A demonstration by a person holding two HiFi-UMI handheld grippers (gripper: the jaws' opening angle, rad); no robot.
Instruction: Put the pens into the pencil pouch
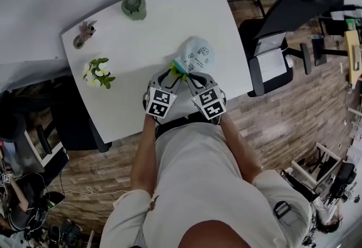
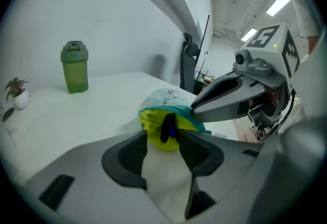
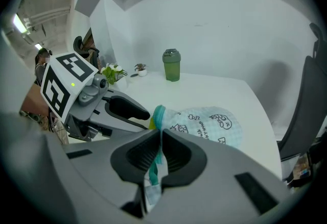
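The left gripper's (image 2: 163,140) jaws stand apart, gripping nothing, so the pen (image 2: 167,127) poking from the pencil pouch (image 2: 166,99) could slide out if the right gripper (image 3: 159,139), pinching its rim, tilts it.

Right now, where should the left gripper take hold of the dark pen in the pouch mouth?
Likely the pen by its exposed dark end, all that shows at the yellow-lined mouth of the pouch. Approach from the mouth side, where the left gripper straddles it, jaws open; the right gripper pinches the rim.
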